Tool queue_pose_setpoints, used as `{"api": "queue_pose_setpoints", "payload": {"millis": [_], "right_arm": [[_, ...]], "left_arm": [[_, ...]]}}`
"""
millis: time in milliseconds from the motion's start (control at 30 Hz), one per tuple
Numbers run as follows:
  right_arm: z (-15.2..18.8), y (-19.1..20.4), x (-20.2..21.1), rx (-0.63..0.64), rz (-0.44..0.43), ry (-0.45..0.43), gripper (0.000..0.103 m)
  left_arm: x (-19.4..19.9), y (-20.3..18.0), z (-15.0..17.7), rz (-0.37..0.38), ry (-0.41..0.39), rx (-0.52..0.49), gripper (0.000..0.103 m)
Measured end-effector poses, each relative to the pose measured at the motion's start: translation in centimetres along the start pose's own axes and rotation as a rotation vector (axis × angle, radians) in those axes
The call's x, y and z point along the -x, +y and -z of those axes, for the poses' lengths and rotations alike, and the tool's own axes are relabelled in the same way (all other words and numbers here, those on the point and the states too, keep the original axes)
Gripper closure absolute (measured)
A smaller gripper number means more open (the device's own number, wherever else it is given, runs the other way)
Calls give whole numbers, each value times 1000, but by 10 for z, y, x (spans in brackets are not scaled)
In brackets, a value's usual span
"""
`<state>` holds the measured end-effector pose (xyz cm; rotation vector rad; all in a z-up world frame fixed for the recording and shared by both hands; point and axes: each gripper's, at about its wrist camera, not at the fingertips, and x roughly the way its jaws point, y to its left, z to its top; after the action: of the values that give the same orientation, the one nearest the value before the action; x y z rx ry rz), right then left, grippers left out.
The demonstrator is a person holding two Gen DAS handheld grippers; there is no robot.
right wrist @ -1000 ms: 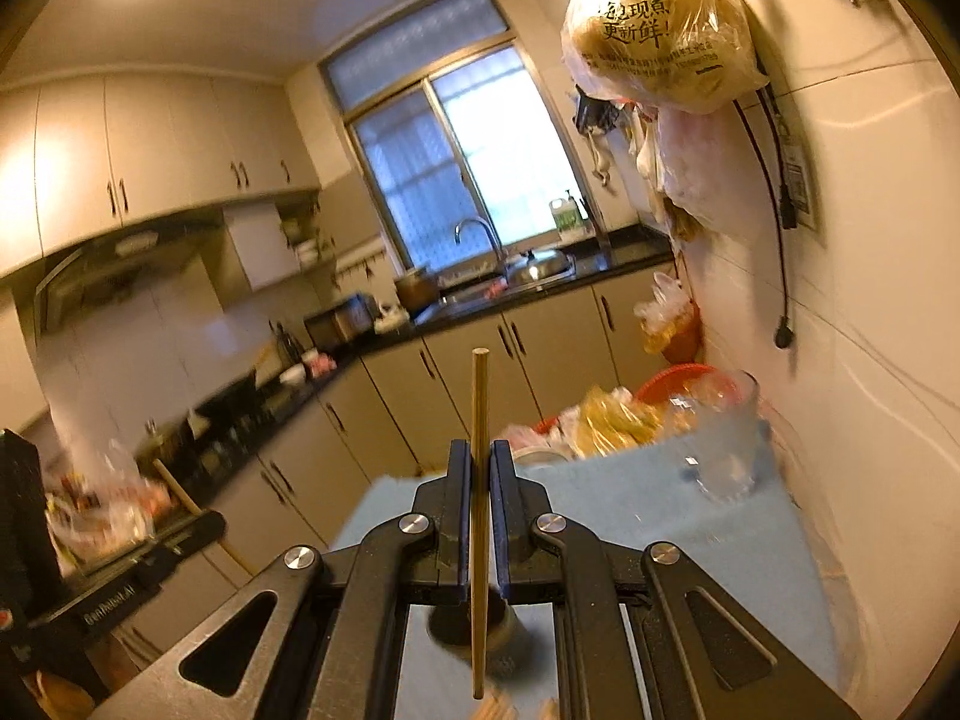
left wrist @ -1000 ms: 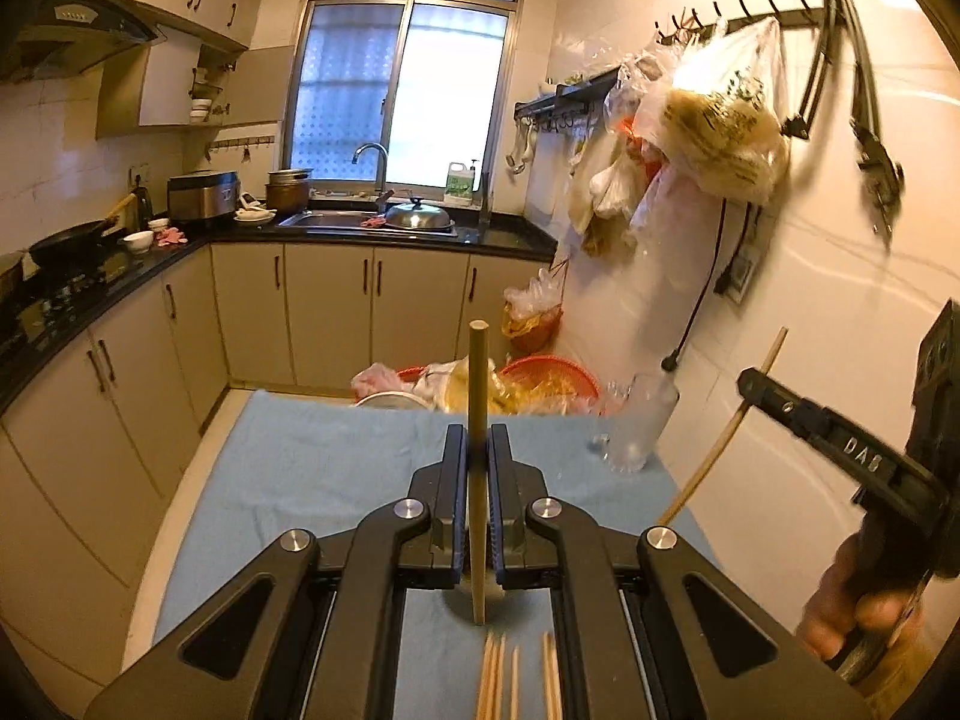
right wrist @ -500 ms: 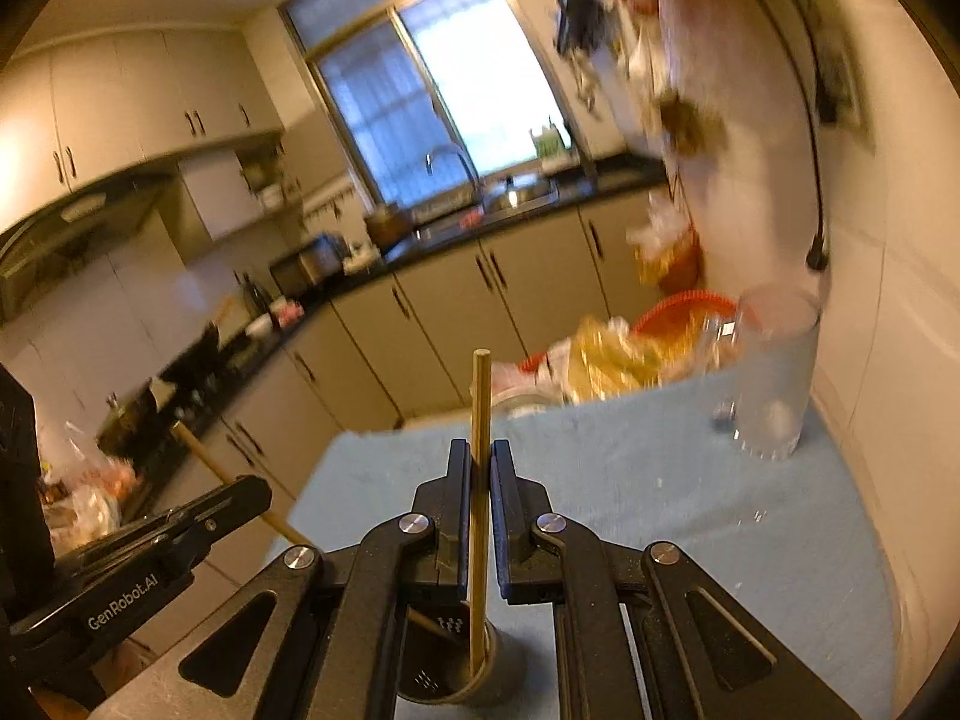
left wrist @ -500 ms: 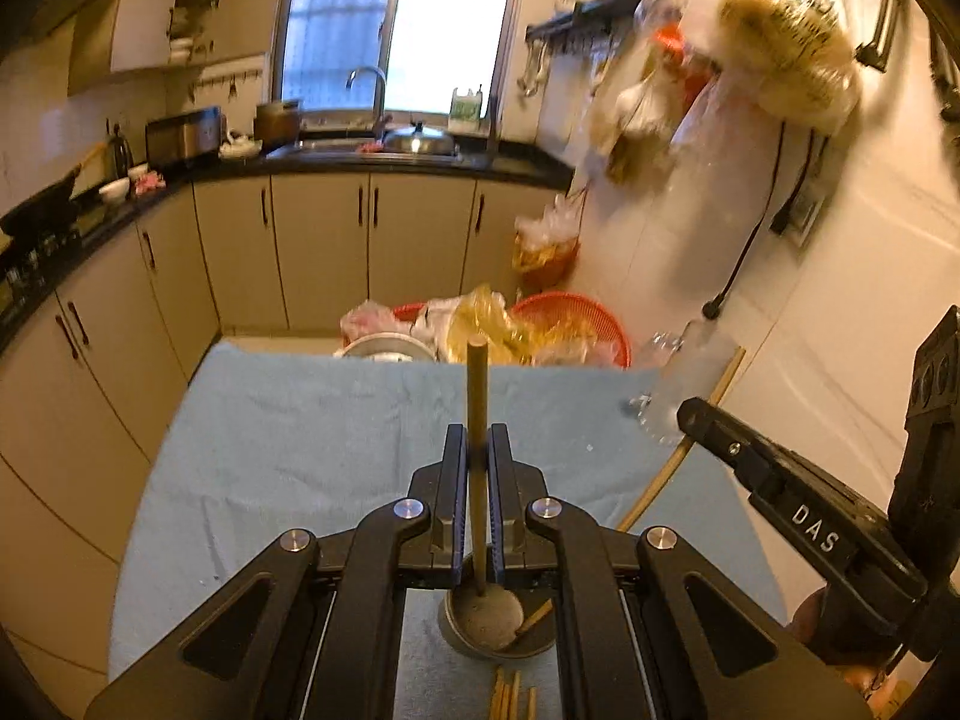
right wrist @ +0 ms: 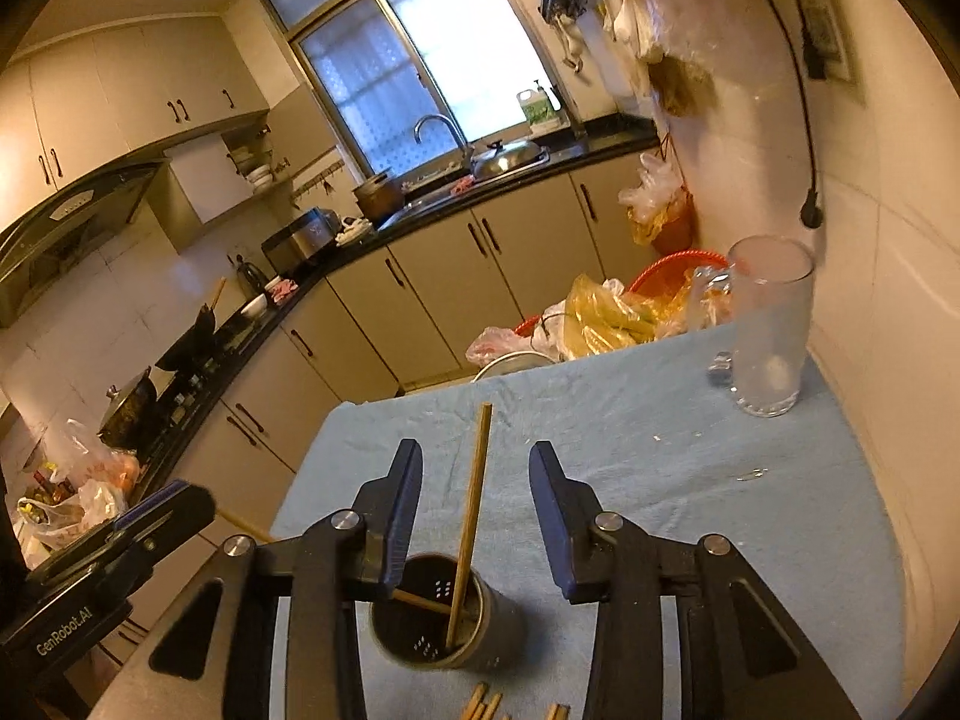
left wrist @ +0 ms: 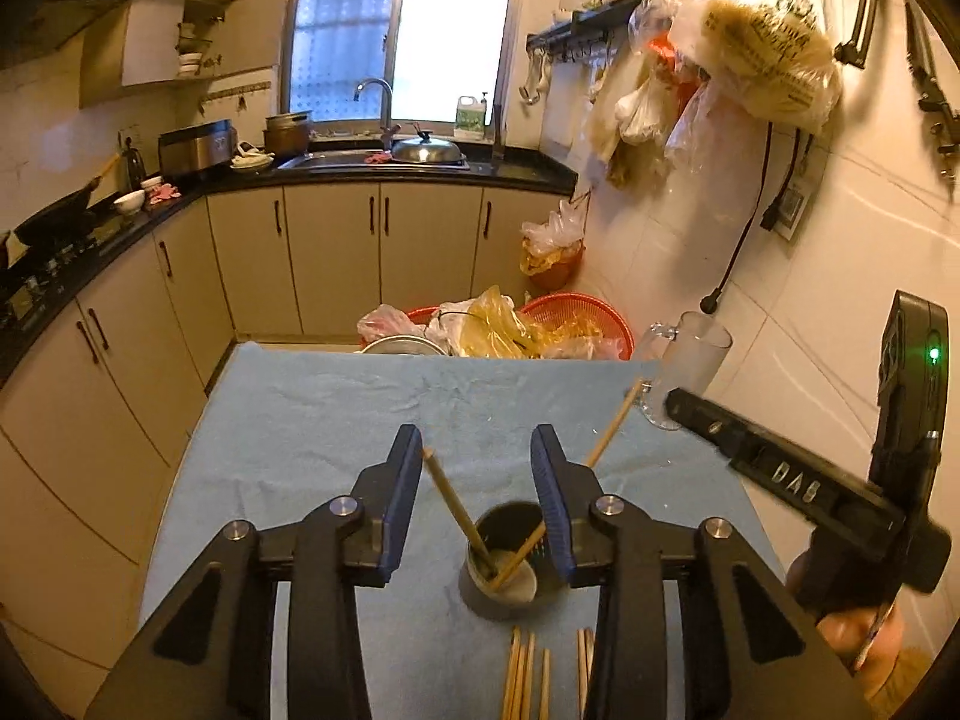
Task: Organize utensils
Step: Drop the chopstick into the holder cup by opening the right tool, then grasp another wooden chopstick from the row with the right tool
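Blue-cloth table (left wrist: pixel 312 420) against tiled wall, kitchen counters and sink behind. Red basket (left wrist: pixel 576 315) with plastic bags at far edge; glass mug (right wrist: pixel 771 330) near the wall, well apart from the work spot.

Left gripper (left wrist: pixel 474 498) spread wide, nothing between the pads, hovering over metal cup (left wrist: pixel 503 558). Right gripper (right wrist: pixel 474 504) likewise spread, empty, above the same cup (right wrist: pixel 438 618).

Two chopsticks in cup: one (left wrist: pixel 459 510) leaning left, one (left wrist: pixel 591 456) leaning right toward the mug; lower ends resting on the cup bottom. Loose chopsticks (left wrist: pixel 528 678) lying flat on cloth just in front of cup, near bottom edge.

Step, judged: drop-off done for this pair, both tools free. Next likely: swing down to the loose pile, pinch one stick per gripper near mid-length, lift upright, lower into cup. Thin round sticks, easy to roll or slip; cup light, could tip if nudged.

Writing: "DAS" on right gripper arm in left view; "GenRobot.AI" on left gripper arm in right view. Print on hanging bag unreadable.
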<state>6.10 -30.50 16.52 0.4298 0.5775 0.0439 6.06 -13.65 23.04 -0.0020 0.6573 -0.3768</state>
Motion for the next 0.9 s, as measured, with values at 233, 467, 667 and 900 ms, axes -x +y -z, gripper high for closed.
{"api": "queue_pose_setpoints", "payload": {"millis": [233, 467, 667, 900], "right_arm": [[12, 0, 68, 58, 44, -4, 49], [61, -23, 108, 110, 128, 105, 41], [136, -48, 98, 119, 131, 295, 41], [211, -48, 63, 133, 69, 436, 53]], "left_arm": [[67, 14, 34, -8, -34, 16, 60], [98, 23, 98, 9, 4, 4, 56], [65, 28, 165, 33, 154, 1, 56], [8, 15, 227, 71, 330, -29, 66]]}}
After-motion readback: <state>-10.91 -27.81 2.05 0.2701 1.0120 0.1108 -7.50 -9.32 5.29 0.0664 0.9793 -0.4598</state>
